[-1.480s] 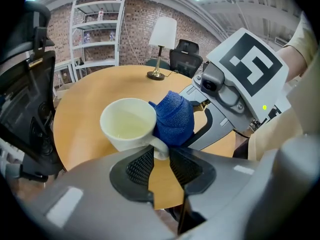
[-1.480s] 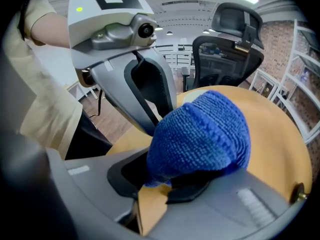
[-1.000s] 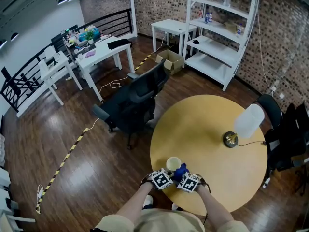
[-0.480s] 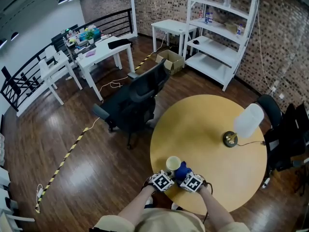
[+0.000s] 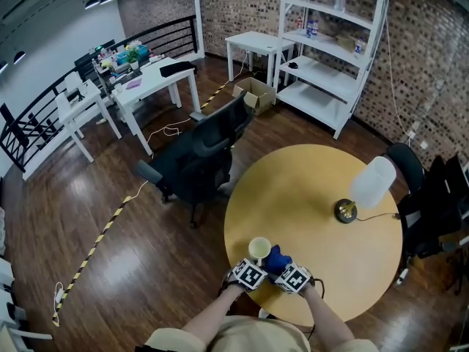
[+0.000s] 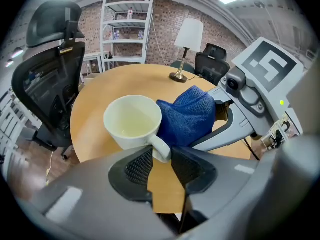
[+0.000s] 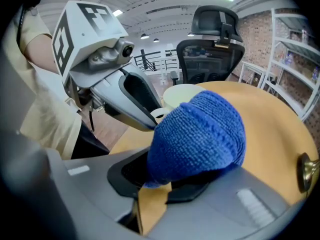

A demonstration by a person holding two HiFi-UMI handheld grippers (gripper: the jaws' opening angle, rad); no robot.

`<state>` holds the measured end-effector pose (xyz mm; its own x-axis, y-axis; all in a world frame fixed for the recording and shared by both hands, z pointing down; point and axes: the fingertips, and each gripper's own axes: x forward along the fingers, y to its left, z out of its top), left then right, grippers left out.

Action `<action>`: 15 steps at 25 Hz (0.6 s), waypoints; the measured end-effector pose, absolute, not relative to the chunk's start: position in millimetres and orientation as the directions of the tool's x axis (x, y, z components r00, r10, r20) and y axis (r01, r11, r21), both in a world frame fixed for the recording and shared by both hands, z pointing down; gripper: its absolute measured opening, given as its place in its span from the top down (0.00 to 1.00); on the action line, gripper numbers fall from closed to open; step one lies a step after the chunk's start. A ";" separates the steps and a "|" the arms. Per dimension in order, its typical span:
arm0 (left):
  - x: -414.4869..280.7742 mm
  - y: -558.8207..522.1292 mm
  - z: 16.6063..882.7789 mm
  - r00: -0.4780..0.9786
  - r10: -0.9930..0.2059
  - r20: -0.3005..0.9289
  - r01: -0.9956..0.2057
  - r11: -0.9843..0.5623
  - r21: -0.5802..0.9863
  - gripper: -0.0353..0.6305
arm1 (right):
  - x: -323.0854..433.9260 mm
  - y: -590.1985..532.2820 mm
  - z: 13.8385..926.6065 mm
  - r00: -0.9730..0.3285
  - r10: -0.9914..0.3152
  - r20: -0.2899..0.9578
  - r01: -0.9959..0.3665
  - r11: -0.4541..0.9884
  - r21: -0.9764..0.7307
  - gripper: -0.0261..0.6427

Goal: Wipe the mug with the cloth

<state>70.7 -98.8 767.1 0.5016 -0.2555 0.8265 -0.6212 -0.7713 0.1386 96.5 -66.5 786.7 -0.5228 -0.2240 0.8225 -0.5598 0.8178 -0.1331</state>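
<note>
A cream mug (image 5: 259, 249) (image 6: 131, 122) is near the round table's front edge, with my left gripper (image 5: 256, 262) (image 6: 161, 165) shut on its handle (image 6: 161, 149). The left jaws have just been opening a little, with the handle still between the pads. My right gripper (image 5: 281, 265) (image 7: 162, 176) is shut on a bunched blue cloth (image 5: 275, 257) (image 7: 199, 134) (image 6: 187, 116). The cloth presses against the mug's outer side, to the right of the rim. In the right gripper view the mug (image 7: 181, 92) shows behind the cloth, mostly hidden.
The yellow round table (image 5: 315, 189) carries a lamp (image 5: 365, 191) with a white shade and a cord at the right. A black office chair (image 5: 201, 156) stands at the table's far left edge, with another dark chair (image 5: 429, 200) at the right.
Both grippers have rolled a little, as their marker cubes show. The right one has shifted slightly to the right with the cloth. The mug stays in the left jaws.
</note>
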 end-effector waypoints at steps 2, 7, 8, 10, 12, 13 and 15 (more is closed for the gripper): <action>72.4 -99.7 763.1 0.506 -0.267 0.820 -0.633 -0.760 0.143 0.80 | 100.3 -66.4 785.5 -0.523 -0.230 0.821 -0.568 0.812 -0.135 0.84; 68.1 -99.6 760.4 0.519 -0.298 0.801 -0.658 -0.738 0.152 0.82 | 108.6 -68.5 780.9 -0.523 -0.248 0.815 -0.583 0.802 -0.130 0.84; 66.0 -99.1 760.2 0.519 -0.302 0.800 -0.661 -0.735 0.152 0.83 | 111.4 -69.2 780.3 -0.524 -0.250 0.814 -0.585 0.800 -0.131 0.84; 59.7 -97.7 762.6 0.519 -0.305 0.799 -0.671 -0.724 0.159 0.85 | 117.0 -70.7 778.4 -0.535 -0.245 0.808 -0.589 0.794 -0.150 0.84; 52.9 -98.6 762.3 0.524 -0.316 0.791 -0.680 -0.714 0.165 0.86 | 123.7 -75.3 774.7 -0.547 -0.243 0.801 -0.596 0.785 -0.169 0.84; 50.4 -100.0 760.6 0.529 -0.325 0.784 -0.681 -0.714 0.163 0.86 | 127.5 -79.3 772.2 -0.550 -0.244 0.799 -0.600 0.781 -0.174 0.84; 46.1 -99.5 762.5 0.530 -0.326 0.783 -0.681 -0.714 0.164 0.86 | 134.4 -89.1 767.1 -0.556 -0.230 0.799 -0.597 0.780 -0.190 0.84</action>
<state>46.1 -99.5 762.5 0.5299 -0.3257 0.7830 -0.6808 -0.7140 0.1638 134.4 -89.1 767.1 -0.5558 -0.2304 0.7988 -0.5965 0.7797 -0.1901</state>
